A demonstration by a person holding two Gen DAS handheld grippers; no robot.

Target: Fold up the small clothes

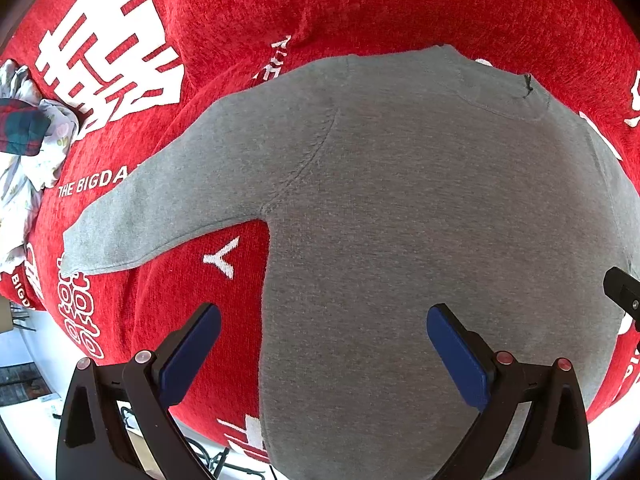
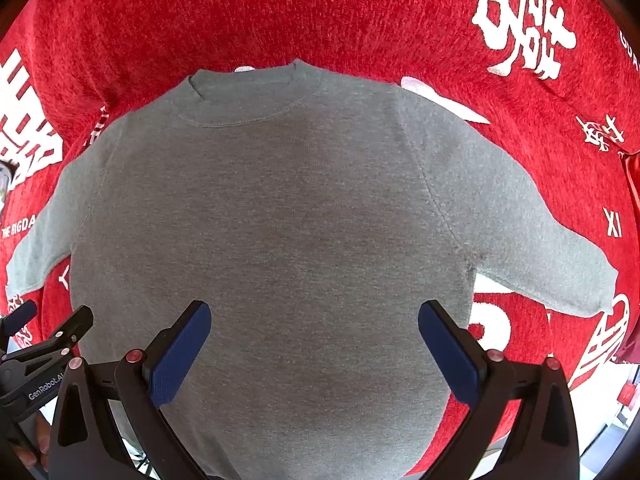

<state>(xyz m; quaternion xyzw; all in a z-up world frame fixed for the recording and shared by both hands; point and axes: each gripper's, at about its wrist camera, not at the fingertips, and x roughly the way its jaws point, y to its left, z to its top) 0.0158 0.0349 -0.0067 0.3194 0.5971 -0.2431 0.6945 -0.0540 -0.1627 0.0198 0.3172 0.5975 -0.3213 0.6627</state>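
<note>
A small grey short-sleeved T-shirt (image 1: 400, 220) lies spread flat on a red cloth, collar away from me, both sleeves out to the sides. It also shows in the right wrist view (image 2: 272, 220). My left gripper (image 1: 323, 320) is open and empty, hovering over the shirt's lower left edge; its left finger is over the red cloth. My right gripper (image 2: 314, 318) is open and empty over the shirt's lower right part. The left gripper (image 2: 52, 324) shows at the left edge of the right wrist view.
The red cloth (image 1: 360, 8) with white characters and lettering covers the table. A heap of floral and plaid clothes (image 1: 28, 140) lies at the far left. The table's near edge and floor show at the bottom corners.
</note>
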